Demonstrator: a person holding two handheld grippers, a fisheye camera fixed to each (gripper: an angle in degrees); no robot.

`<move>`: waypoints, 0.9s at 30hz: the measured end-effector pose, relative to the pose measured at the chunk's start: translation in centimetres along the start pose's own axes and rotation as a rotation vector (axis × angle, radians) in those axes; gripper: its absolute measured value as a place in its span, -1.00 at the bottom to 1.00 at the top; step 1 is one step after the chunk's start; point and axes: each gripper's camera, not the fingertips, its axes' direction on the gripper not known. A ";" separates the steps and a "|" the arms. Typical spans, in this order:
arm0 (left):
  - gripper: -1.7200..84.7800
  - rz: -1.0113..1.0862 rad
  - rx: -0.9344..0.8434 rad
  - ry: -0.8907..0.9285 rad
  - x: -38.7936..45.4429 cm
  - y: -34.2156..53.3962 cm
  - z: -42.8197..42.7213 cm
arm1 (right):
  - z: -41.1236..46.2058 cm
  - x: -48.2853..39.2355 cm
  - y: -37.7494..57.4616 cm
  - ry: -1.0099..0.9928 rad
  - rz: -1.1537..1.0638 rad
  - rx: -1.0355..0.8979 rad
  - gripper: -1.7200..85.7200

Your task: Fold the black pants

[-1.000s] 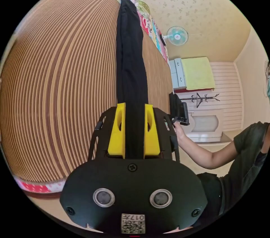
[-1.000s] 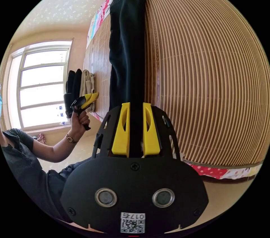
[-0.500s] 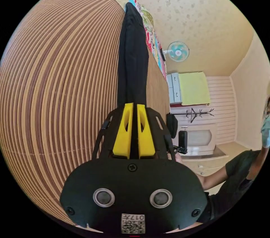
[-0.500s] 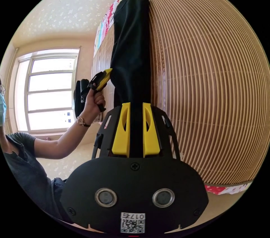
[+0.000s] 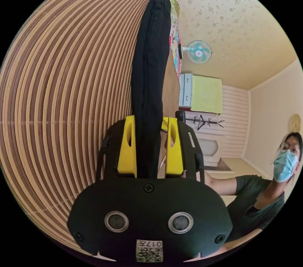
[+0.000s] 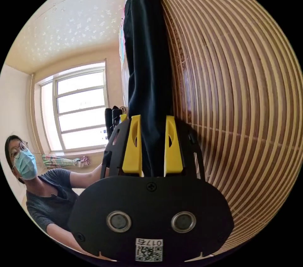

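Black pants [image 5: 148, 68] lie as a long narrow strip on the bamboo mat [image 5: 63, 96] of the bed, running away from both grippers. Since half a second ago my left gripper [image 5: 151, 150] has widened: the jaws were pinched on the cloth, now there's a gap on one side, so I read it as released or letting go. Right gripper [image 6: 152, 150] also sits wider than before; cloth runs between its jaws but I can't tell if it grips. Probably this end is being set down. Floral sheet [image 5: 174, 37] edges the mat.

Striped bamboo mat [image 5: 63, 90], black pants [image 5: 148, 59] lying across
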 end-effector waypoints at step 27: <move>-0.46 0.314 -0.044 0.423 28.5 16.8 -14.4 | -16.0 -33.7 21.2 -0.591 -0.634 0.263 -0.91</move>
